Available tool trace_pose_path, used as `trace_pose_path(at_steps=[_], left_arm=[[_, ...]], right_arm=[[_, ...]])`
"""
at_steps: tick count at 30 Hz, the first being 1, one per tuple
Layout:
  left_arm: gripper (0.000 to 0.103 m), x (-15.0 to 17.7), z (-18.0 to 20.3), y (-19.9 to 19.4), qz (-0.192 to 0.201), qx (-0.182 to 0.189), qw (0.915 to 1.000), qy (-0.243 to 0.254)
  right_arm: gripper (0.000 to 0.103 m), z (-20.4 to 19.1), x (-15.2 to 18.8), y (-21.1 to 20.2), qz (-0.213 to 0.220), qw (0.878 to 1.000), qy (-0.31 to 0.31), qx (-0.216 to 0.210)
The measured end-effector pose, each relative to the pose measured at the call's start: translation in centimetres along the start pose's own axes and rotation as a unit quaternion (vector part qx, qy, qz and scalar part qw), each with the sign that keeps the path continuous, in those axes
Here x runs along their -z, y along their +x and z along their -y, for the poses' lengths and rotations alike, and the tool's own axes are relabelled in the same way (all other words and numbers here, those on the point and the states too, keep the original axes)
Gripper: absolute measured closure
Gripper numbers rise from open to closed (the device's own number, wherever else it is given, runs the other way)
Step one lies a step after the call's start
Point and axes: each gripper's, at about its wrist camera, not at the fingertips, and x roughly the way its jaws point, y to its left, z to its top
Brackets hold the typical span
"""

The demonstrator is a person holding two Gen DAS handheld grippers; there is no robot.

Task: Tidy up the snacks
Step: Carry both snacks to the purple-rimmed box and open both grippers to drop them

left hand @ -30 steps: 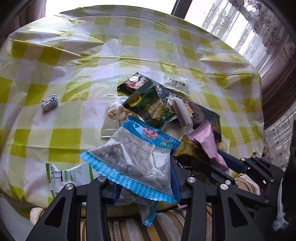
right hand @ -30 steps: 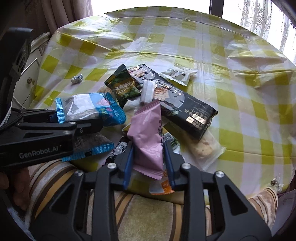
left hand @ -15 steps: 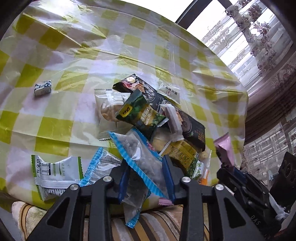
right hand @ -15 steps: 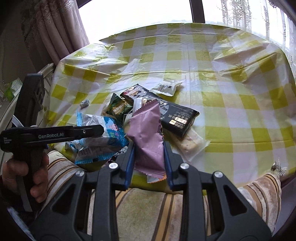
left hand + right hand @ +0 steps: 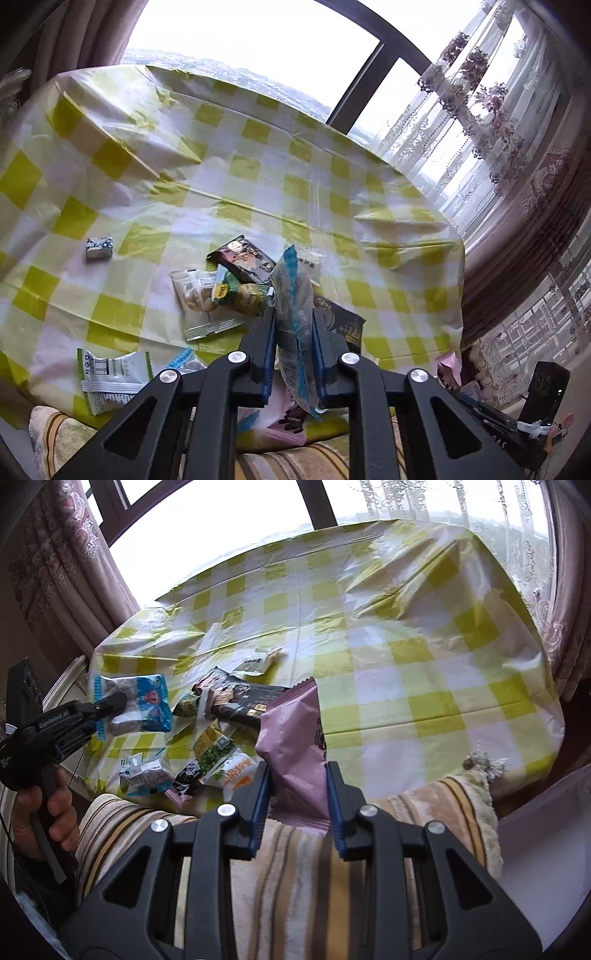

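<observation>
The right tongs (image 5: 297,805) pinch a pink packet (image 5: 295,746) above the striped cushion (image 5: 295,867). At 9 o'clock, the left tongs (image 5: 293,343) clamp a blue-edged bag (image 5: 293,306) over the snack pile (image 5: 218,716) on the checked surface (image 5: 406,657).

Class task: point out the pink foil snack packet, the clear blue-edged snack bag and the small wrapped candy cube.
pink foil snack packet (image 5: 295,746), right wrist view, middle of its front face
clear blue-edged snack bag (image 5: 293,306), left wrist view, its clear middle
small wrapped candy cube (image 5: 99,247), left wrist view, its top face
</observation>
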Motion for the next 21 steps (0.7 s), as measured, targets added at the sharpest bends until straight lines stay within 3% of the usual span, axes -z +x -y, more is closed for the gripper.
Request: trace_pose_path(at_steps=[6,11,17,21], left_arm=[[0.085,1.2,6.5,1.9,-0.040,0.089,0.9950,0.024],[0.085,4.5,13.8,5.3,-0.114,0.184,0.9752,0.047],[0.085,9.7,21.6,9.2,-0.204,0.221,0.9479,0.105],[0.085,12.7,25.2,10.7,-0.246,0.224,0.9326,0.140]], right_arm=[[0.070,5.8,0.7,-3.4,0.010,0.998,0.038,0.049],[0.070,11.6,2.2,-5.7,0.007,0.991,0.081,0.108],[0.070,17.0,4.8,-7.4,-0.003,0.980,0.120,0.159],[0.069,19.7,6.5,-7.7,-0.020,0.974,0.149,0.171]])
